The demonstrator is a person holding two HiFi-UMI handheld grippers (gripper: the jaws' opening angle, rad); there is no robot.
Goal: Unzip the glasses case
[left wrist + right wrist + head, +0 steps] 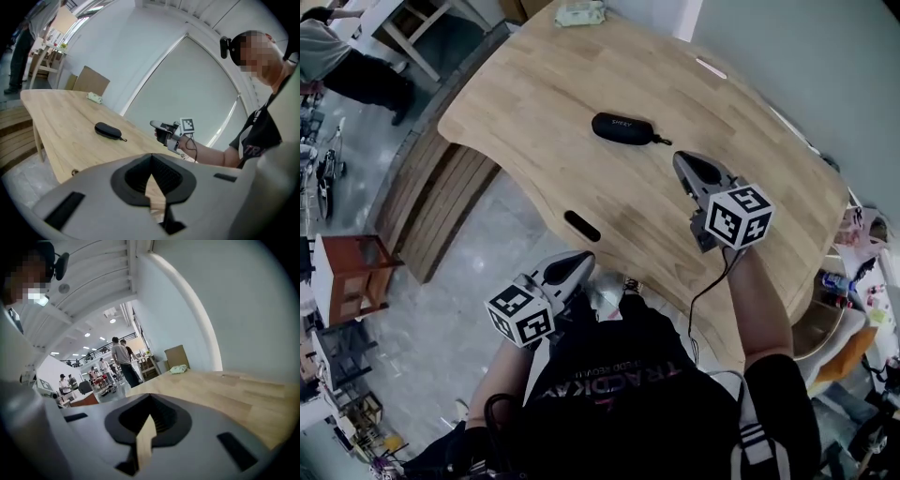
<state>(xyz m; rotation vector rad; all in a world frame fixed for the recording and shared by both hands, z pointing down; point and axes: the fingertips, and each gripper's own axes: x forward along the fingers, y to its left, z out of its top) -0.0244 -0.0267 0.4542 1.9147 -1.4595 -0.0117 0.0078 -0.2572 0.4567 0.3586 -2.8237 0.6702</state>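
Observation:
A black zipped glasses case (623, 127) lies closed near the middle of the wooden table (534, 94), its zip pull pointing right. In the left gripper view the case (108, 130) is far ahead on the tabletop. My right gripper (684, 161) hovers above the table just right of the case, shut and empty. Over the floor by the table's near edge, my left gripper (581, 258) is also shut with nothing in it. The left gripper (151, 157) has its jaws together, and the right gripper (157, 124) shows beyond it. The right gripper (151, 404) looks past the case, which is out of its view.
A green cloth (579, 13) lies at the table's far edge, near a cardboard box (89, 80). A dark slot (581, 226) is cut in the table near the front edge. A wooden stool (347, 272) stands on the floor at left. People (122, 357) stand far off.

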